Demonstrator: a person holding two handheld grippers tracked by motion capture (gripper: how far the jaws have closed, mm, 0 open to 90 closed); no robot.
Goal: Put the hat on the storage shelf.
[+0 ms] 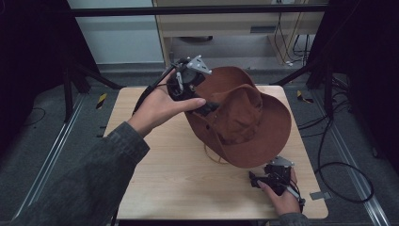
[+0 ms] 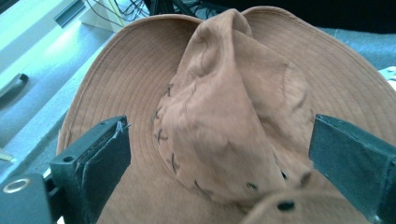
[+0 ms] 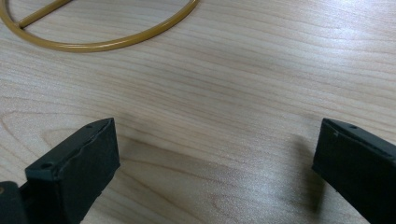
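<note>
High view showed a pale wooden counter (image 1: 179,188) carrying a brown wide-brimmed hat (image 1: 249,136), which was tilted up on its brim over the middle and right of the surface, crown facing the person. At the hat's upper left edge sat the left gripper (image 1: 207,107), held in the left hand (image 1: 157,106); its jaws appeared to meet the brim there. From the left gripper view, the two black jaws stood wide apart, one at each lower corner, with the crown (image 2: 224,116) of the hat between them and the stitched brim spreading behind; whether the pads actually pressed the fabric could not be told. Near the counter's front right corner the right gripper (image 1: 256,179) lay low in the right hand (image 1: 282,200), just beside the hat's lower brim. Its own view showed the jaws spread wide over bare wood, holding nothing, with a thin yellow-brown cord loop (image 3: 116,44) lying on the counter ahead.
</note>
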